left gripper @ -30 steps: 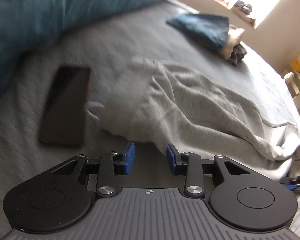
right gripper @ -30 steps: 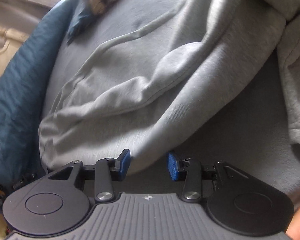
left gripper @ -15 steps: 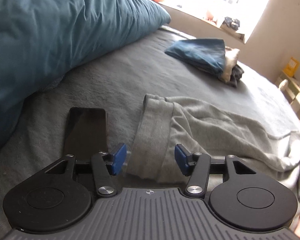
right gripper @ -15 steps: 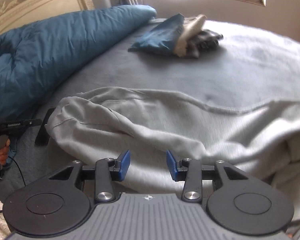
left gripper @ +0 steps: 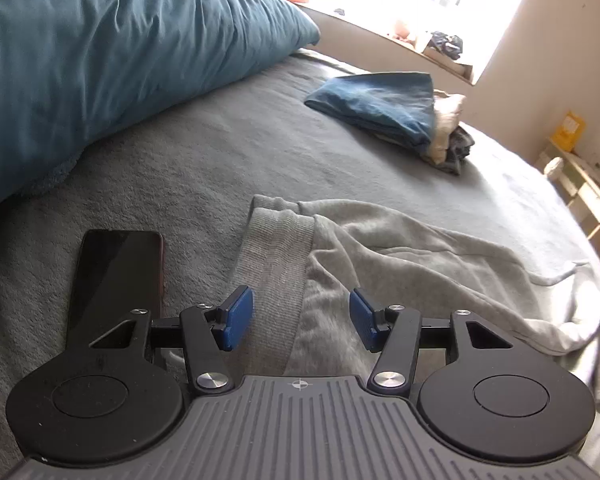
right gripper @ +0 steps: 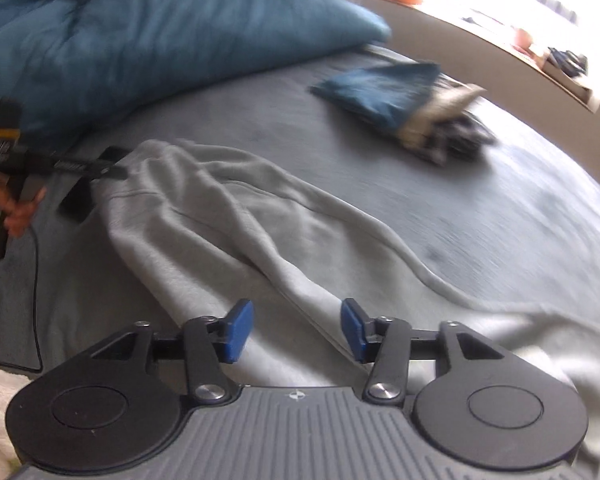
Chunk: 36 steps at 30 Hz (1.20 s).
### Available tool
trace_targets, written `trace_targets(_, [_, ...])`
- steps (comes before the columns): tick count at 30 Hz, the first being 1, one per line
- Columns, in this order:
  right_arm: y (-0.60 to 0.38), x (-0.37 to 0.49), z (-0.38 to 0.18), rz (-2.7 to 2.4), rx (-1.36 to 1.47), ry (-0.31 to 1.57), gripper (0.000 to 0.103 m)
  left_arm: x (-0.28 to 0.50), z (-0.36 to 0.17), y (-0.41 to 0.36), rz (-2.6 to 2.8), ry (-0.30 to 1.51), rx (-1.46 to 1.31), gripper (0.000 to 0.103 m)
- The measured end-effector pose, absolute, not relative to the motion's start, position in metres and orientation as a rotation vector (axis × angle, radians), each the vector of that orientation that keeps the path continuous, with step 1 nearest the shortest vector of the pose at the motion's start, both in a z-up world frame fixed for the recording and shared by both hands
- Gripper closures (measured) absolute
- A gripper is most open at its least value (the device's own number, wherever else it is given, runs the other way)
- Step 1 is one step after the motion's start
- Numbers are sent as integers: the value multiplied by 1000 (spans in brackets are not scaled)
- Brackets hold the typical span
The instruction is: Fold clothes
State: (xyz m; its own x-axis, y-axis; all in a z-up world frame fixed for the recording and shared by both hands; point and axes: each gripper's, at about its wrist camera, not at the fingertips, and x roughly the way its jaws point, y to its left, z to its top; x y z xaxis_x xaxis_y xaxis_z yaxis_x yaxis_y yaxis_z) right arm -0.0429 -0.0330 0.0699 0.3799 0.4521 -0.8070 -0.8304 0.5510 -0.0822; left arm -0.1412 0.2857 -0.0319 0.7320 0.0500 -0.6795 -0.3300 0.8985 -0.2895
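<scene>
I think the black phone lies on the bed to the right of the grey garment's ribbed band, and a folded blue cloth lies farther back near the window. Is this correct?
Not quite. In the left wrist view the black phone lies to the left of the grey garment's ribbed band, not the right. The rest holds: the folded blue cloth lies farther back on the bed, near the window.
</scene>
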Motion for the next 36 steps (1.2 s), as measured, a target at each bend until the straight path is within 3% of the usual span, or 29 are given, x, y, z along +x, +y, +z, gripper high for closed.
trace_targets(10, [24, 5, -25, 1094, -581, 701, 47, -117, -55, 279, 364, 750, -410, 49])
trace_targets(11, [25, 12, -32, 1107, -568, 713, 51, -115, -58, 280, 373, 744, -421, 49])
trace_targets(13, [26, 26, -45, 1125, -537, 743, 77, -112, -61, 280, 373, 730, -421, 49])
trace_targets(14, [24, 31, -50, 1121, -514, 759, 96, -110, -62, 280, 373, 720, -417, 50])
trace_targets(16, [16, 37, -50, 1116, -433, 748, 98, -108, -64, 280, 376, 701, -424, 56])
trace_targets(18, [7, 42, -43, 1107, -350, 721, 99, -106, -65, 278, 373, 682, -429, 68])
trace_targets(23, [1, 53, -20, 1079, -267, 625, 99, -96, -57, 254, 420, 671, -299, 77])
trace_targets(28, [9, 62, -3, 1030, -303, 524, 99, -89, -39, 247, 462, 633, -253, 79])
trace_targets(36, [38, 94, -38, 962, -302, 625, 99, -67, -60, 257, 500, 683, -221, 79])
